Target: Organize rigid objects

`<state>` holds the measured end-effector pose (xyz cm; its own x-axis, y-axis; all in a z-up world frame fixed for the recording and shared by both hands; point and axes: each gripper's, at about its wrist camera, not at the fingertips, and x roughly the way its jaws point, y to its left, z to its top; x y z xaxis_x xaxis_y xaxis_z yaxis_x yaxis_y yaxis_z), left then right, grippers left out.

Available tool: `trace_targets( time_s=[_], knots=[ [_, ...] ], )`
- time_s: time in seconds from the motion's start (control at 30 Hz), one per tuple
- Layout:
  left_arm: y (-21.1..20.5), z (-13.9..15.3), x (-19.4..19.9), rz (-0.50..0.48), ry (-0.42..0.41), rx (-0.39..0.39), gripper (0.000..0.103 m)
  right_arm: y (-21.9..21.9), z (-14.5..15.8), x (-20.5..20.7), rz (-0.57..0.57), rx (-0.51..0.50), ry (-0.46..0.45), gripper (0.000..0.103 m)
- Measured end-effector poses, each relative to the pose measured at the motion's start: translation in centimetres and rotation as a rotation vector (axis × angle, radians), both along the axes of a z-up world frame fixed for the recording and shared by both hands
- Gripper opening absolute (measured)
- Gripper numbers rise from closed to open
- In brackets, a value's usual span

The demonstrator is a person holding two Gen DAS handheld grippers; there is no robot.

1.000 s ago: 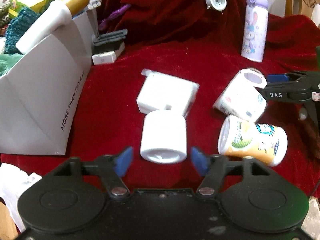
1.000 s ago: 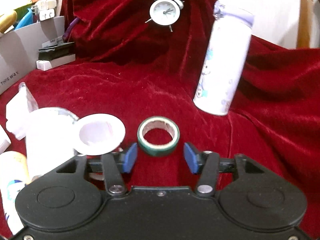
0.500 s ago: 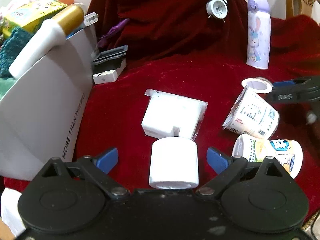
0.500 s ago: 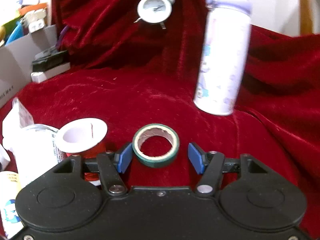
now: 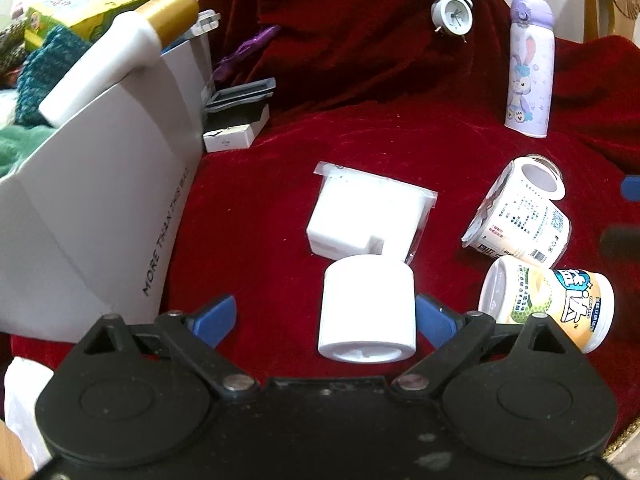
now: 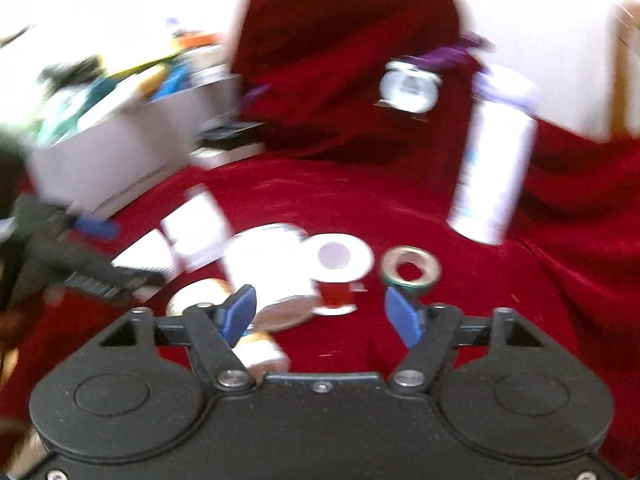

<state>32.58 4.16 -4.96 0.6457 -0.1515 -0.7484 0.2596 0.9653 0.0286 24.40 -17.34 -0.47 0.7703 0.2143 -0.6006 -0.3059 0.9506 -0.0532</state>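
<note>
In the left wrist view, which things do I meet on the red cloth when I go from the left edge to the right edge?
White box → small stack of flat boxes → white wrapped packet → purple rabbit bottle.

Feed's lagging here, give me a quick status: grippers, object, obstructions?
Left gripper open, astride white plastic cylinder lying on red velvet cloth. Right gripper opening, nothing held; green tape roll beyond it. Bagged white block touches cylinder.
</note>
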Motion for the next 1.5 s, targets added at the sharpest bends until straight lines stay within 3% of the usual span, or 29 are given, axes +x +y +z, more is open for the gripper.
trace_targets(
  time_s=[0.23, 0.3, 0.33, 0.47, 0.63, 0.9, 0.97, 1.07, 1.27, 1.5],
  knots=[
    [0.8, 0.2, -0.5, 0.021, 0.012, -0.034, 0.101, 4.8, -1.9, 1.3, 0.171, -0.164, 0.108, 0.065],
    [0.7, 0.1, -0.4, 0.010, 0.012, -0.033, 0.101, 5.3, -2.8, 1.2, 0.183, -0.188, 0.119, 0.060],
    [0.5, 0.0, -0.4, 0.003, 0.009, -0.029, 0.102, 5.4, -3.0, 1.3, 0.186, -0.187, 0.134, 0.051],
    [-0.3, 0.1, -0.1, -0.022, 0.009, -0.033, 0.102, 4.5, -2.9, 1.2, 0.104, -0.152, 0.172, 0.051],
    [-1.2, -0.2, 0.8, -0.044, 0.020, -0.027, 0.102, 1.4, -2.7, 0.6, -0.104, -0.153, 0.241, 0.048],
    [-1.1, -1.5, 2.4, -0.007, 0.117, -0.060, 0.101, -1.2, -3.5, 2.2, -0.164, -0.053, 0.321, 0.048],
    [-1.0, -1.6, 2.4, -0.006, 0.127, -0.060, 0.091, -1.7, -3.7, 2.8, -0.177, -0.016, 0.342, 0.049],
    [-1.0, -1.3, 2.2, -0.003, 0.094, -0.023, 0.049, -2.4, -3.7, 2.9, -0.194, 0.032, 0.358, 0.048],
    [0.4, 0.1, 2.2, 0.038, 0.107, -0.096, 0.047, -3.9, -3.4, 2.6, -0.235, 0.154, 0.404, 0.048],
    [-0.7, 2.7, 0.2, 0.016, 0.068, -0.104, 0.046, -5.8, -1.9, 1.3, -0.258, 0.301, 0.405, 0.049]
  ],
)
